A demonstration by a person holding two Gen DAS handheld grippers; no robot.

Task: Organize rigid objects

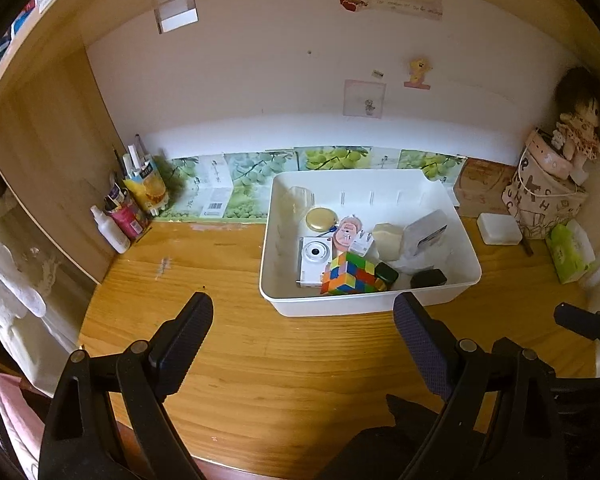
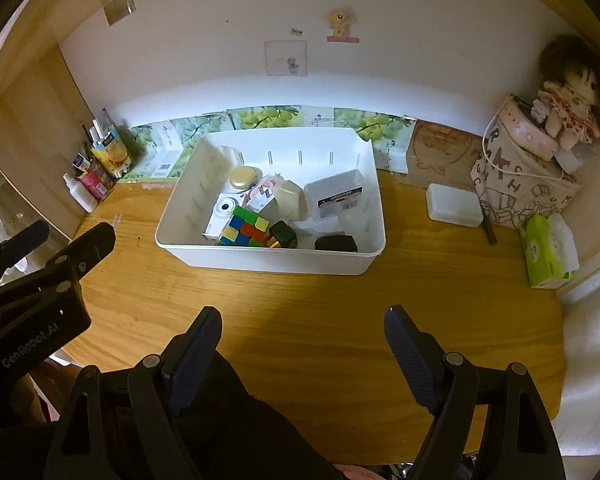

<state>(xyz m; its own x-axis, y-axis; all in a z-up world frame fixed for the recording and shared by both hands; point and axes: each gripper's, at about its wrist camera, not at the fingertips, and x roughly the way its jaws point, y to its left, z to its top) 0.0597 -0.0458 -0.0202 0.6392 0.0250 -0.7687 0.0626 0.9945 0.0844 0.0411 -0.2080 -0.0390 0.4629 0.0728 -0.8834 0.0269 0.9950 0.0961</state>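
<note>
A white rectangular plastic bin (image 2: 268,258) sits on the wooden desk (image 2: 340,300), holding a multicoloured puzzle cube (image 2: 244,232), white toy camera (image 2: 222,214), round gold tin (image 2: 242,178), clear plastic case (image 2: 336,196) and small black boxes. Near it, the left gripper (image 1: 304,312) and right gripper (image 2: 302,320) hover tilted downward, jaws spread wide, both empty.

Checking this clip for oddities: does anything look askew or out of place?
Only the white bin: its contents lie jumbled, with the puzzle cube tilted against the white camera. Nothing looks spilled or broken.
</note>
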